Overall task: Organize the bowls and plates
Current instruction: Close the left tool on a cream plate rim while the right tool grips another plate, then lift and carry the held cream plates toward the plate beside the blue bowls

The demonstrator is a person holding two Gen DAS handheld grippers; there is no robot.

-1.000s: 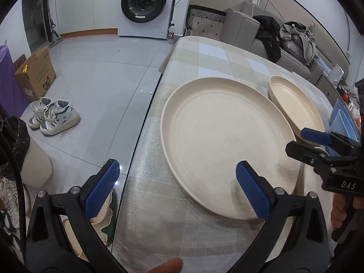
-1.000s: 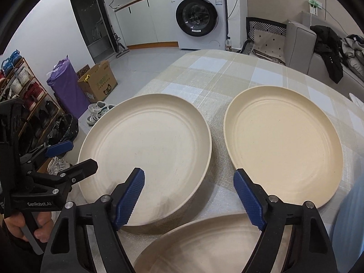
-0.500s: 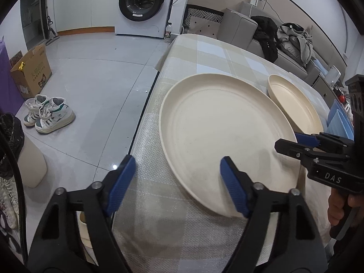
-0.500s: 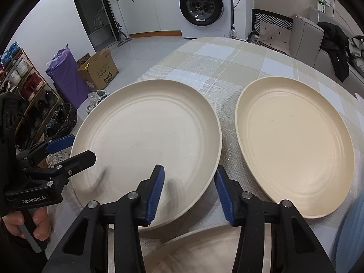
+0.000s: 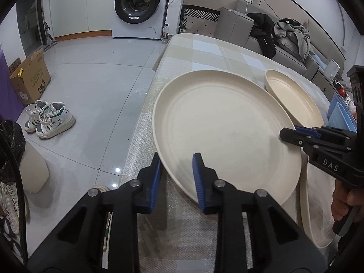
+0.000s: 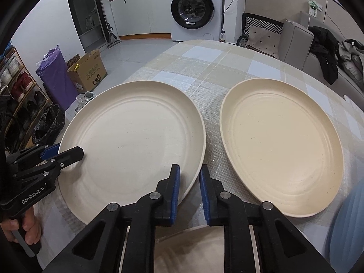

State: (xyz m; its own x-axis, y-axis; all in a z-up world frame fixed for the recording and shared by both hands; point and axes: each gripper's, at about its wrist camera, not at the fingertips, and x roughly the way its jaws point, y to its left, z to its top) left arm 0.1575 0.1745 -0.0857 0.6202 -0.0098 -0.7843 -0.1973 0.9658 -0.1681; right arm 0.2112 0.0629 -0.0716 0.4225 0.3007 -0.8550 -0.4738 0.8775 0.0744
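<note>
A large cream plate (image 5: 223, 132) (image 6: 136, 136) lies near the left edge of the checked table. My left gripper (image 5: 177, 177) (image 6: 68, 153) straddles its near-left rim; its jaws are closing, with the rim between the blue pads and pressed by them. My right gripper (image 6: 190, 182) (image 5: 289, 134) is shut on the same plate's opposite rim. A second cream plate (image 6: 282, 150) (image 5: 293, 100) lies flat beside it on the right, untouched. Part of a third cream plate (image 6: 193, 250) (image 5: 316, 216) shows at the near edge, partly under the right gripper.
The table (image 5: 204, 52) drops off to the floor just left of the held plate. A blue object (image 5: 341, 116) (image 6: 348, 227) sits at the right. Off the table are shoes (image 5: 49, 120), a cardboard box (image 5: 29, 77), a washing machine (image 6: 193, 11) and a sofa (image 5: 284, 41).
Both grippers went from wide open to closed over opposite rims of the large plate. Neither hand has shifted much; the plates lie where they were.
</note>
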